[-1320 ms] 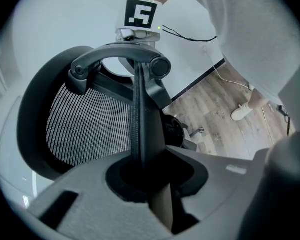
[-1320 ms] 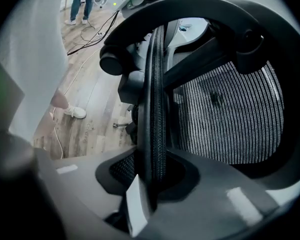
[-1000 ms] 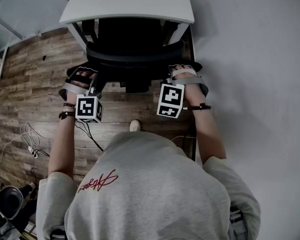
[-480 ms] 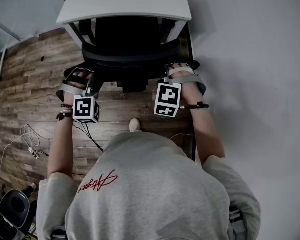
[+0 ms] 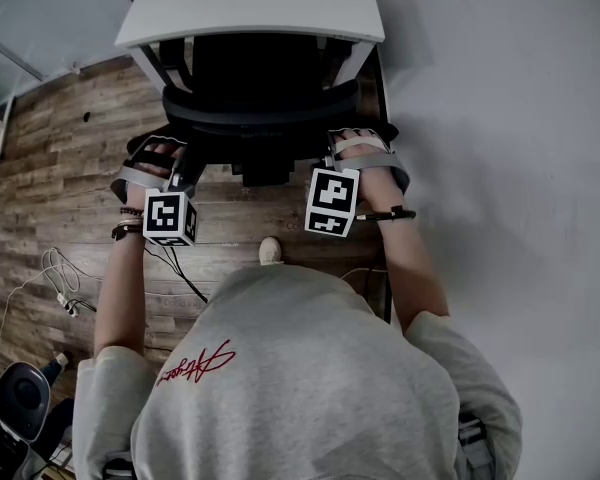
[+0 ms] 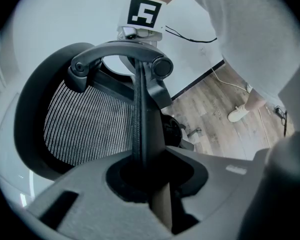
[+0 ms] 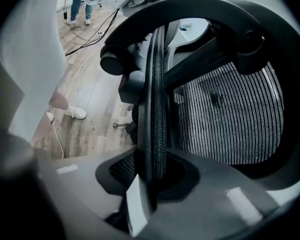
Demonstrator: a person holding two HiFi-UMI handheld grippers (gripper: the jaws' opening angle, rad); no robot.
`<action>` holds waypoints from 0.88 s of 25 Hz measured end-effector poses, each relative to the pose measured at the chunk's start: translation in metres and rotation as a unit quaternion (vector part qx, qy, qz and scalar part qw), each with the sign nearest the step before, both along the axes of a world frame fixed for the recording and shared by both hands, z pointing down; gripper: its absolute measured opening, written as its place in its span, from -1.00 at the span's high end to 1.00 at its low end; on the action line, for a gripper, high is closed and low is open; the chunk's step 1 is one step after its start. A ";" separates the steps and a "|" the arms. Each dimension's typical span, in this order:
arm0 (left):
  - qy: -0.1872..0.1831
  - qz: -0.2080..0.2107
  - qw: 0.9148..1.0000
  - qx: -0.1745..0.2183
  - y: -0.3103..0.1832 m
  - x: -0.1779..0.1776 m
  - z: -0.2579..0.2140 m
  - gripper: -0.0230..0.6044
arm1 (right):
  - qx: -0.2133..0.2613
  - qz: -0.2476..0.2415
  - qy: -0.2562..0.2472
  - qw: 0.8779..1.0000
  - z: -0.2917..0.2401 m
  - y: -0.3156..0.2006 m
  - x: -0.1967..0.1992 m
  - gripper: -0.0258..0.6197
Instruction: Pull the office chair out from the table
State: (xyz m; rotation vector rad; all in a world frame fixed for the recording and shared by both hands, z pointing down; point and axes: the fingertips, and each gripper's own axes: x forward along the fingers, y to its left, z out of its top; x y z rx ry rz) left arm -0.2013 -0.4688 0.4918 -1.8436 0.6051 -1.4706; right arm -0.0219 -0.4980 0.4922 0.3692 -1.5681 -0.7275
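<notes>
Looking steeply down through the head view, I see a floor (image 5: 50,198) of rough, grey-brown wood planks meeting a smooth, pale wall (image 5: 510,118) on the right. A table (image 5: 250,8) with a flat white rectangular top and slim white legs stands at the upper edge. The black office chair (image 5: 265,98) sits tucked partly under it, its curved back turned toward the person.

Both gripper views show the chair's backrest (image 6: 90,129) as a fine, ribbed mesh stretched inside a thick, rounded plastic frame, with a smooth arched bar and a round knob behind it.

The left gripper (image 6: 150,184) is clamped on the left edge of that frame, whose stitched rim runs straight up from between the matte grey jaws. The right gripper (image 7: 150,184) is clamped the same way on the right edge, mesh and rim pinched between its pads. In the head view each sits at one side of the chair's back, strapped to a hand.

Each gripper carries a cube with black-and-white square patterns.

Thin cables (image 5: 60,288) loop over the planks at the left, and a pale shoe (image 5: 270,251) tip shows between the arms.
</notes>
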 end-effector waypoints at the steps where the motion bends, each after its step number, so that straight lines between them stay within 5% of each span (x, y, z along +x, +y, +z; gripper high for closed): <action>1: 0.000 0.000 1.000 0.000 0.000 0.000 0.000 0.67 | -0.001 0.001 0.000 1.000 0.000 0.000 0.000 0.65; 22: 0.001 0.002 1.000 -0.005 0.003 0.001 -0.002 0.68 | -0.009 0.001 0.000 1.000 -0.002 0.002 0.001 0.64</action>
